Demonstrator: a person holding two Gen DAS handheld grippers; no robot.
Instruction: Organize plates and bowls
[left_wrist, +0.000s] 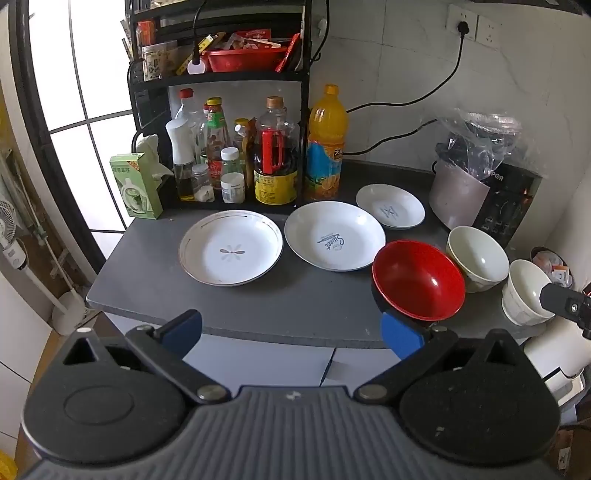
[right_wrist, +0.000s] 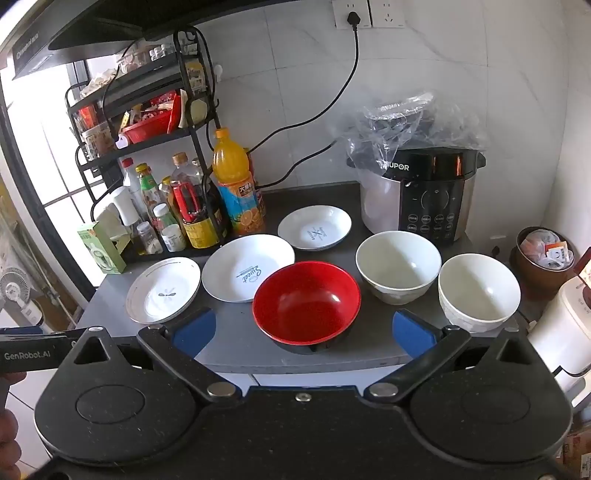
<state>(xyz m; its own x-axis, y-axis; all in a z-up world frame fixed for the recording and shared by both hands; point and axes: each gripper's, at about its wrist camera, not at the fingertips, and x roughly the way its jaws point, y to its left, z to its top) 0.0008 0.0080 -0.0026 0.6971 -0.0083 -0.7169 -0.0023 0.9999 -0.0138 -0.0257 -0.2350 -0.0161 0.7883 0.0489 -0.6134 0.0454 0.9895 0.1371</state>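
Right gripper (right_wrist: 304, 330) spread wide, empty | left gripper (left_wrist: 291, 332) likewise wide, empty | red bowl (right_wrist: 306, 301) near counter (right_wrist: 236, 343) front edge, base hidden | small plate (right_wrist: 314, 228) lettering unreadable | rice cooker (right_wrist: 430, 199) top under crumpled plastic.

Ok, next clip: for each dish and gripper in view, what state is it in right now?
Left gripper: open, holding nothing.
Right gripper: open, holding nothing.
Gold-rimmed plate: flat on the counter, empty.
Sweet plate: flat, empty, unstacked.
Small plate: flat, empty, at the back.
Red bowl: upright, empty.
Cream bowl: upright, empty.
White bowl: upright, empty.
Cooker: clear plastic bag over its top.
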